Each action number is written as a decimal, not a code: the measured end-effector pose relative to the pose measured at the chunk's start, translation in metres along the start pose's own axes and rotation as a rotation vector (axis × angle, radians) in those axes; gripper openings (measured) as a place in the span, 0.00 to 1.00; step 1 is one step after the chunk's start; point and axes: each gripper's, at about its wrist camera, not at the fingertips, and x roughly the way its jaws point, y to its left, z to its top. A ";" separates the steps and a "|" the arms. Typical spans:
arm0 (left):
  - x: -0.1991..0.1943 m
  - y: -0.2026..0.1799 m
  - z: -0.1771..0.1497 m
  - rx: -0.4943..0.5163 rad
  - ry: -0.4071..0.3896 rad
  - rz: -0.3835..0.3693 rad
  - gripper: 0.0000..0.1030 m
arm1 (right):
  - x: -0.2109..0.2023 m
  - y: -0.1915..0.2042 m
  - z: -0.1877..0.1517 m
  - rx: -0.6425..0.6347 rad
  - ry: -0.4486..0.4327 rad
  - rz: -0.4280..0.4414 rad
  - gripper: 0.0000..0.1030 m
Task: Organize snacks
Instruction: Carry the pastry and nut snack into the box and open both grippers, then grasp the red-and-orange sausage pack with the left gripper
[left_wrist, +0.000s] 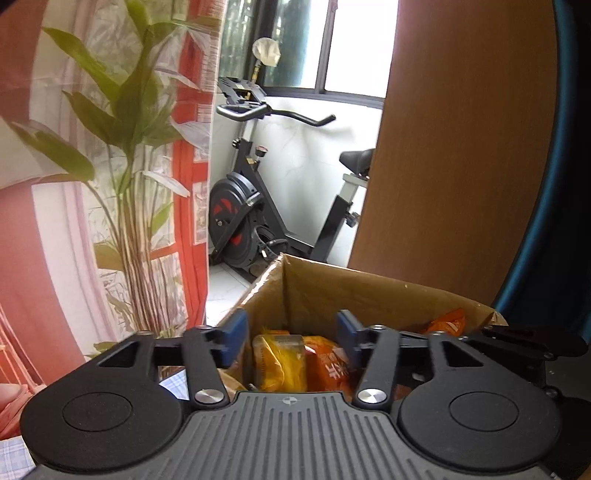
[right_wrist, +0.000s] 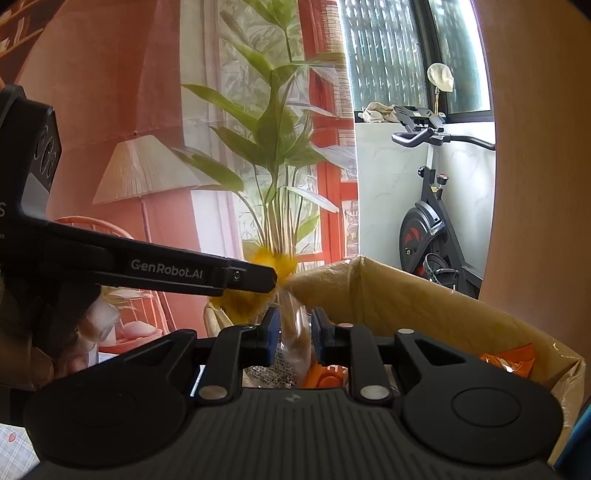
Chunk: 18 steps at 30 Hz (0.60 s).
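A cardboard box (left_wrist: 332, 284) holds snack packs: a yellow pack (left_wrist: 279, 363), an orange pack (left_wrist: 330, 367) and another orange pack (left_wrist: 445, 321) at the far right. My left gripper (left_wrist: 291, 336) is open and empty above the box. My right gripper (right_wrist: 293, 328) is shut on a clear and yellow snack bag (right_wrist: 295, 325), blurred, at the box's left rim (right_wrist: 369, 273). The left gripper's arm (right_wrist: 166, 271) crosses the right wrist view at left. Orange packs (right_wrist: 511, 360) lie in the box.
A backdrop printed with a plant (right_wrist: 273, 147) and a lamp (right_wrist: 144, 170) hangs behind. An exercise bike (left_wrist: 258, 199) stands by the window. A wooden panel (left_wrist: 461, 147) rises behind the box. A checked cloth (right_wrist: 14, 450) lies at lower left.
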 end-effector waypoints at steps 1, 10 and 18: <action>-0.003 0.005 -0.001 -0.013 -0.006 0.006 0.59 | 0.000 0.000 0.000 -0.003 -0.001 -0.003 0.23; -0.053 0.075 -0.018 -0.079 -0.041 0.129 0.61 | -0.007 0.024 0.001 -0.050 -0.033 0.060 0.25; -0.080 0.155 -0.056 -0.171 0.013 0.299 0.66 | 0.014 0.067 -0.020 -0.094 0.006 0.181 0.25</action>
